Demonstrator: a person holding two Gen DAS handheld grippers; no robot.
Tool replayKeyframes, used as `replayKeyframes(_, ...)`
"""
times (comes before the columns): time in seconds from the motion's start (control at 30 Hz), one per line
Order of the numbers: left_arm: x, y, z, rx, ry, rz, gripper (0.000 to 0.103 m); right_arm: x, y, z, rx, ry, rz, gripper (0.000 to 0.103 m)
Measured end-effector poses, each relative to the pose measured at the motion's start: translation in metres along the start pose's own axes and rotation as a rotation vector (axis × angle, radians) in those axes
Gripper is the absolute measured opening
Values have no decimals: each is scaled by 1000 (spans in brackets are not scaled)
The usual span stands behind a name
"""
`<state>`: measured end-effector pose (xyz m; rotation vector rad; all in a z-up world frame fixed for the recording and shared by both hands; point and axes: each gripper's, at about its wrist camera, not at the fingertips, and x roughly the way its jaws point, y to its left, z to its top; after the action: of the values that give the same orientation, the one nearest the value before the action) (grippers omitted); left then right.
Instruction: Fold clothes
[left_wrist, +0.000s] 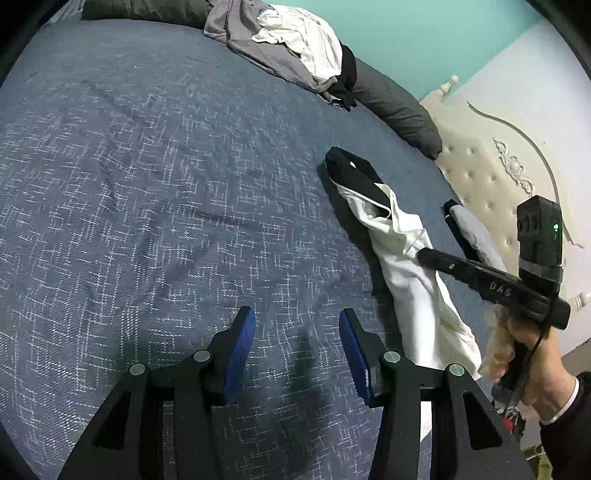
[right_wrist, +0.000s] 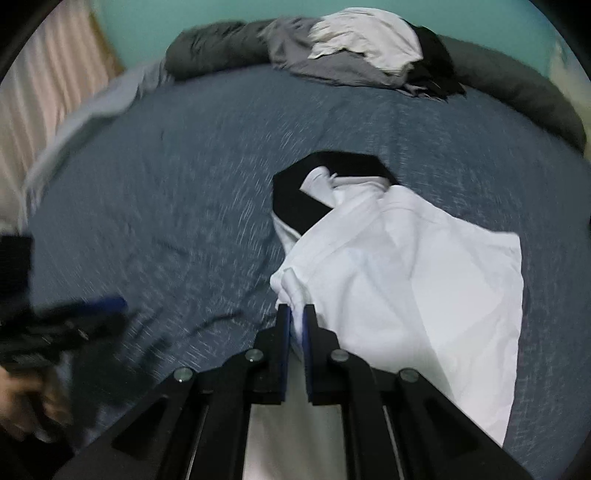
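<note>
On right claw's (right_wrist: 296, 314) arm "DAS"; clamped on white garment (right_wrist: 406, 266); left claw (left_wrist: 297, 328) apart.

Both wrist views down onto bed (left_wrist: 147, 166)

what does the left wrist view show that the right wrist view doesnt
Only the left wrist view shows the cream tufted headboard and the open left gripper with nothing between its fingers. Only the right wrist view shows the pale striped curtain and the right gripper shut on the white-and-black garment. Both show that garment, the blue patterned bedspread and the heap of grey, white and black clothes.
</note>
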<state>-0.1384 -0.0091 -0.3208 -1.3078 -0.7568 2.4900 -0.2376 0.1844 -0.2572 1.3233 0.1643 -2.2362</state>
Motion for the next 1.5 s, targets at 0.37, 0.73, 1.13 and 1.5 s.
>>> replayKeyframes(0.37, 0, 1, -2, -1, 3, 3, 52, 23, 14, -11, 15, 67, 96, 9)
replayKeyframes(0.73, 2, -3, 0, -1, 5, -12, 52, -11, -26, 9, 73, -56, 37, 4)
replayKeyframes(1.13, 17, -10, -3, 29, 42, -5, 52, -35, -134, 29, 211, -109, -104, 3)
replayKeyframes(1.5, 24, -12, -5, 66, 74, -9, 52, 15, -173, 46, 127, 10, -158, 3)
